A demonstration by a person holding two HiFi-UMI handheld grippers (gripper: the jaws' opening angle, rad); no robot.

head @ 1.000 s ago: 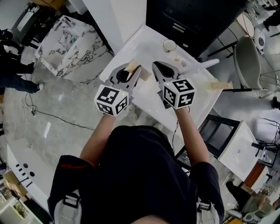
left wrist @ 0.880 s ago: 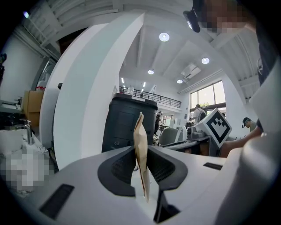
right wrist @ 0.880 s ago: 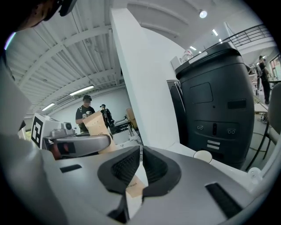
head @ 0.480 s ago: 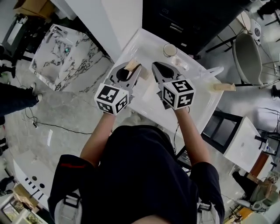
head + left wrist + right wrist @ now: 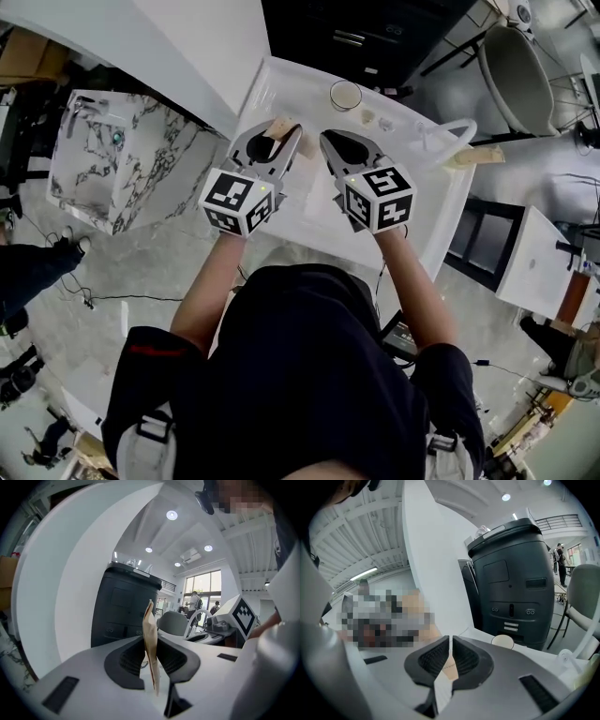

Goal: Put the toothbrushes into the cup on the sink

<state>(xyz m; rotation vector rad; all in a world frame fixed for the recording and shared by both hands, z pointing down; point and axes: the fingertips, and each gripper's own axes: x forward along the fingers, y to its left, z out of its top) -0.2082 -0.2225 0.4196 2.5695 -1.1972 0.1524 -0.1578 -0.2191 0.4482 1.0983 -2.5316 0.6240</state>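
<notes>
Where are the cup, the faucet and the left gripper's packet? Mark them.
cup (image 5: pixel 345 95), head view, its open top.
faucet (image 5: pixel 461 123), head view, spout's arch.
packet (image 5: pixel 151 641), left gripper view, middle, between the jaws.

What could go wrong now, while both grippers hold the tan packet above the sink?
1. The left gripper and the right gripper both pinch the thin tan packet; it may slip or tear unevenly.
2. The cup stands close ahead; a sudden pull could knock it.

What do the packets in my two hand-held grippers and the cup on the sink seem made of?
Left packet: thin, matte tan, slightly creased, likely kraft paper. Right packet: tan and white with print, probably paper. Cup: pale, smooth rim; ceramic or plastic, unclear.
</notes>
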